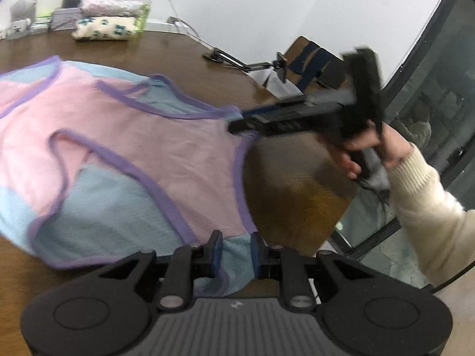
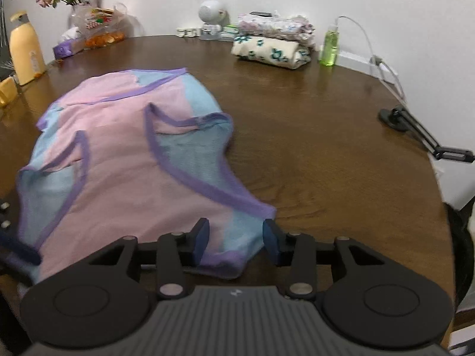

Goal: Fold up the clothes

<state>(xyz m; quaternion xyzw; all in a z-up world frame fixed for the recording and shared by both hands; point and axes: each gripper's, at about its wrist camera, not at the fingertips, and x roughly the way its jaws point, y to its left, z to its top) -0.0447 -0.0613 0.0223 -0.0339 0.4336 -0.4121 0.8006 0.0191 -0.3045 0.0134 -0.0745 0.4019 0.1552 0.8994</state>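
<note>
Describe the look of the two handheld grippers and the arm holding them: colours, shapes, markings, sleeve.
Both grippers, left gripper and right gripper, look alike: black linkage arms with silver pivot pins, two round black discs on either side of a grey ribbed body bearing a small pale logo, and blue pads on the fingers. The person's hand is bare, and the sleeve is cream ribbed knit. No cables show on the grippers.

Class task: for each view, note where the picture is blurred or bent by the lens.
Left wrist view: right hand-held gripper smeared by motion blur, garment soft. Right wrist view: sharper, fisheye curves the table edge; corners vignetted dark.
</note>
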